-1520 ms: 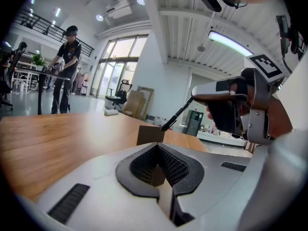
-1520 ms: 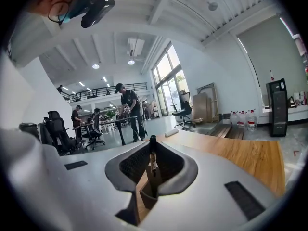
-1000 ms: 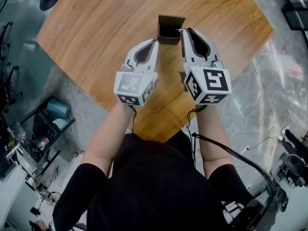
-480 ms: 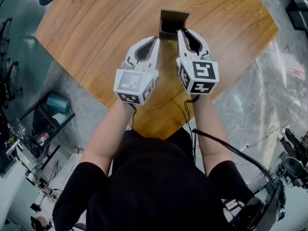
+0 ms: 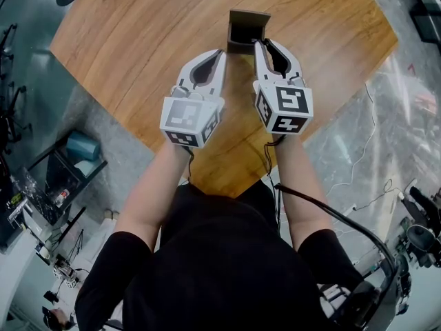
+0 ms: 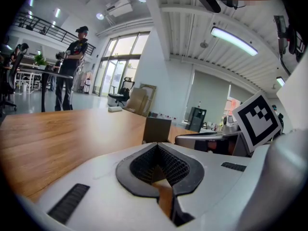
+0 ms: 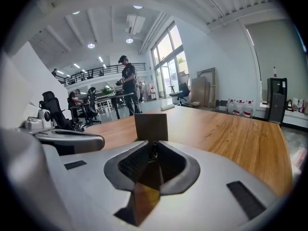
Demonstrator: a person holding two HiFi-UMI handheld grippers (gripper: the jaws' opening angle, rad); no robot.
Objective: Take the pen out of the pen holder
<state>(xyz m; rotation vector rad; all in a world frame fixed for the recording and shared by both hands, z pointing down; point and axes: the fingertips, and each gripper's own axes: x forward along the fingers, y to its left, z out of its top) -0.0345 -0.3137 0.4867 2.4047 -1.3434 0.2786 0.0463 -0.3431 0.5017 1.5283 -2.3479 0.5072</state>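
A brown square pen holder [image 5: 248, 29] stands on the wooden table [image 5: 138, 40], near its middle. My right gripper [image 5: 258, 44] has its tips at the holder's near rim. In the right gripper view its jaws [image 7: 154, 151] are closed on a thin dark stub, apparently the pen [image 7: 154, 147], with the pen holder [image 7: 151, 125] just beyond. The rest of the pen is hidden. My left gripper [image 5: 221, 53] hovers beside it, slightly nearer to me, shut with nothing between its fingers [image 6: 158, 149]. From there the pen holder [image 6: 158, 130] shows ahead.
The table's near edge runs under my forearms. A black crate with a blue roll [image 5: 84, 154] sits on the floor at left. Loose cables [image 5: 365, 178] lie on the floor at right. A person [image 7: 128, 83] stands by far desks.
My right gripper has dropped lower and moved forward, bringing its tips to the holder's rim. The left gripper has shifted only slightly.
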